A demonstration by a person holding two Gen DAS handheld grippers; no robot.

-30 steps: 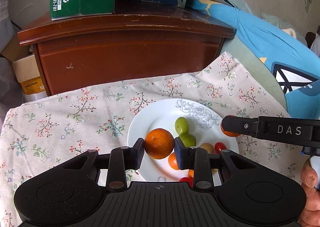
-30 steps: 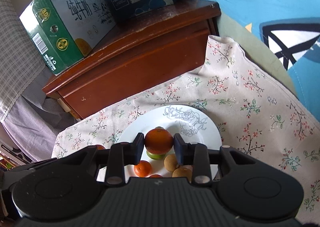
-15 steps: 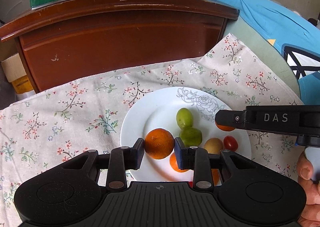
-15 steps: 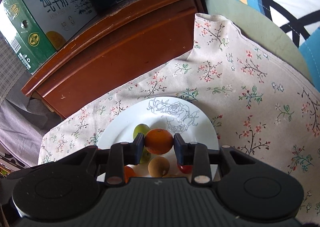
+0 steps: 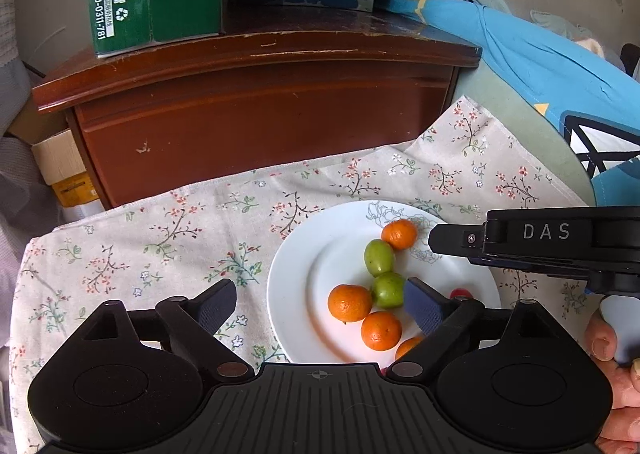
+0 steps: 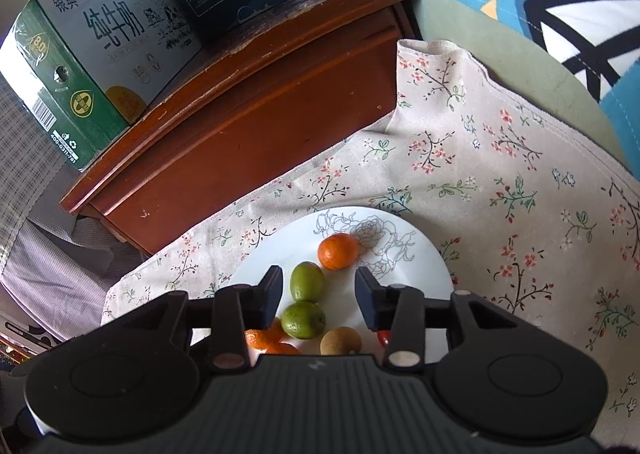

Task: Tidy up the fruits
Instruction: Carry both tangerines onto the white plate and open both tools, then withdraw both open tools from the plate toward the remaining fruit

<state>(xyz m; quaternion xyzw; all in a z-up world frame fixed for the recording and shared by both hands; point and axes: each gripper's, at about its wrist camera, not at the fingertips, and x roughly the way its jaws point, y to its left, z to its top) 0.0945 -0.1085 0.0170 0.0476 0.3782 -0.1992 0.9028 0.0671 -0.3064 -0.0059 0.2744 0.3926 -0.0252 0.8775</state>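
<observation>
The left tool [image 5: 320, 308] pointed down at a slant over the near left rim of the white plate [image 5: 296, 254], its jaws opening and standing wide with nothing pressed between them. Its left finger hung over the flowered cloth [image 5: 160, 238], clear of the plate; its right finger reached in over the plate, just beside the nearer green fruit [image 5: 387, 289]. An orange mandarin [image 5: 349, 303] lay free on the plate between the fingers, touching neither pad.

The right tool [image 6: 318, 292] also pointed down at a slant, coming in over the plate's right side. Its jaws were opening, at a moderate gap, and gripped nothing. A second mandarin [image 6: 337, 251] sat loose on the plate just beyond its fingertips, on the edge of the printed rose. The farther green fruit [image 6: 306, 281] lay in the gap nearer the left finger; whether it touched that pad could not be told. In the left wrist view the right tool's finger reached across the plate's far right part, and the person's hand [image 5: 612, 382] held its handle at the lower right.

More mandarins, a brown fruit [image 6: 341, 340] and a small red one lay crowded on the plate's near half; its far left part was bare. The cloth lay open to the left and right of the plate. Behind stood a wooden cabinet [image 5: 256, 110], its front close to the cloth's far edge, and blue bedding [image 5: 540, 62] rose on the right.
</observation>
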